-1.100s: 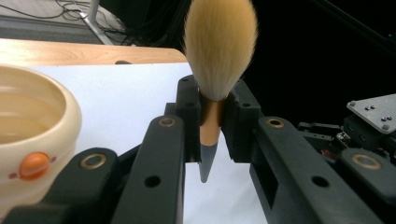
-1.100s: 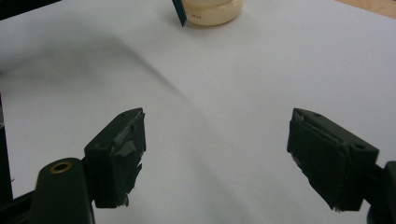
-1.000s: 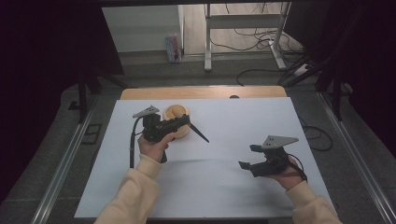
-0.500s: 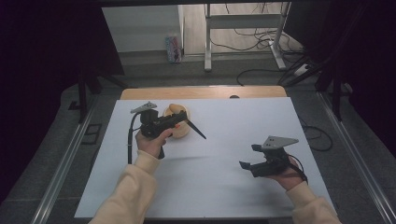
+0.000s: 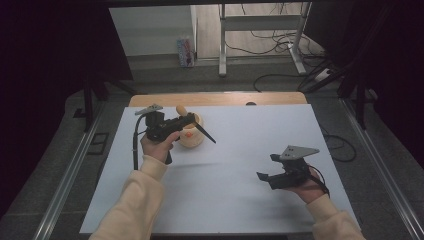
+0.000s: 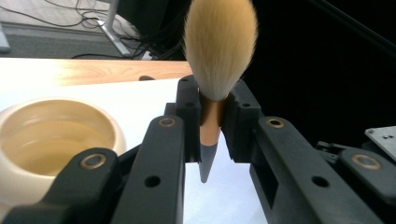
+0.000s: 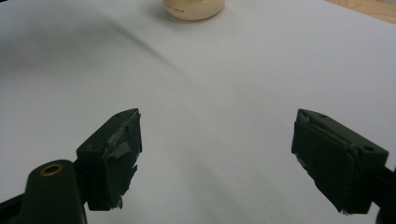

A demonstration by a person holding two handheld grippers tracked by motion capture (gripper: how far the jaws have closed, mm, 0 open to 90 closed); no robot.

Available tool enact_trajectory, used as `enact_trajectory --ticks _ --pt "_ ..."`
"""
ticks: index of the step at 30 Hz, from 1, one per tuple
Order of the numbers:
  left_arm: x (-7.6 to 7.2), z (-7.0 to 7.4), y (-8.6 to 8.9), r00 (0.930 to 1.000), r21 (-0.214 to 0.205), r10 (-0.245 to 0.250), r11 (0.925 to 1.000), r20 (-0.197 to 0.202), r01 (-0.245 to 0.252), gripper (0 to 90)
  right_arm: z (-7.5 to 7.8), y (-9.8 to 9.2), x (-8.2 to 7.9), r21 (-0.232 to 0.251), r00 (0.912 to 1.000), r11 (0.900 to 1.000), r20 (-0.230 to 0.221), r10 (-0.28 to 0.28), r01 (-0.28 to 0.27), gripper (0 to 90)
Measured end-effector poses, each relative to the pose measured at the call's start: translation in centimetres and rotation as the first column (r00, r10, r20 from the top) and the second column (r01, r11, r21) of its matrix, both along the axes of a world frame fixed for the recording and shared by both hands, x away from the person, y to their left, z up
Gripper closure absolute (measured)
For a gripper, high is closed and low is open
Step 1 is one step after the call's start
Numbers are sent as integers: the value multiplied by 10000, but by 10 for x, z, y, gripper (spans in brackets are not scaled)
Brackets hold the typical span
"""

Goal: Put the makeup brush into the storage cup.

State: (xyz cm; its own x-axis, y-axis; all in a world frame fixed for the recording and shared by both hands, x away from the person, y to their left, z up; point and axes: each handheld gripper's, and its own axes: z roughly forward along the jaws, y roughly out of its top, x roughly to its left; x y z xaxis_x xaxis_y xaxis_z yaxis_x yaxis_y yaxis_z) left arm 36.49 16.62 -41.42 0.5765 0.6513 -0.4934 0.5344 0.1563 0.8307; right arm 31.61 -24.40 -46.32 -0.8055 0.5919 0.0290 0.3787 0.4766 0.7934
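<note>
Left of the tabletop's (image 5: pixel 240 200) middle, toward the far edge: the left hand-held gripper (image 5: pixel 172 124) is clamped on a brush (image 6: pixel 215 84), its jaws pressing the copper ferrule just below the tan bristle tuft, with the dark pointed handle hanging out the other side. In the high view the brush lies tilted across the cream bowl (image 5: pixel 192 136), bristles toward the far edge, handle tip pointing toward the tabletop's centre. In the left gripper view the bowl (image 6: pixel 51 140) sits just beside the jaws, open and apparently empty.

The step in hand appears to be bringing the brush to the bowl. To do it well, the grip on the ferrule should remain firm, since the smooth, tapered shaft could slide; the brush should be swung so the intended end clears the rim rather than nudging the light bowl across the white sheet.

Near the right edge, close to the person: the right hand-held gripper (image 5: pixel 272 169) has its jaws wide apart, nothing between them, above the bare sheet, well apart from the bowl (image 7: pixel 194 8), free to steady it if needed.
</note>
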Motion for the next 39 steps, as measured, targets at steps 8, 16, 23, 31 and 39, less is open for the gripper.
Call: enact_trajectory --ticks 8,16,23,31,39 --pt "1 6 10 9997 -63 211 9998 96 -210 786 -2 -1 2 -72 10000 10000 -69 -19 19 162" --pt "0 15 22 9994 -137 316 9994 164 -313 786 -3 -1 2 -107 10000 9999 -80 -57 56 162" --pt "0 21 28 9987 -195 449 9988 249 -444 786 -3 0 2 -131 9999 9999 -93 -59 58 161" --pt "4 36 42 9977 -395 578 9976 343 -564 786 -4 -1 3 -117 9999 9999 -89 -51 50 160" --pt "7 44 54 9955 -397 850 9957 414 -834 786 -4 0 3 -123 10000 9999 -61 -70 69 160"
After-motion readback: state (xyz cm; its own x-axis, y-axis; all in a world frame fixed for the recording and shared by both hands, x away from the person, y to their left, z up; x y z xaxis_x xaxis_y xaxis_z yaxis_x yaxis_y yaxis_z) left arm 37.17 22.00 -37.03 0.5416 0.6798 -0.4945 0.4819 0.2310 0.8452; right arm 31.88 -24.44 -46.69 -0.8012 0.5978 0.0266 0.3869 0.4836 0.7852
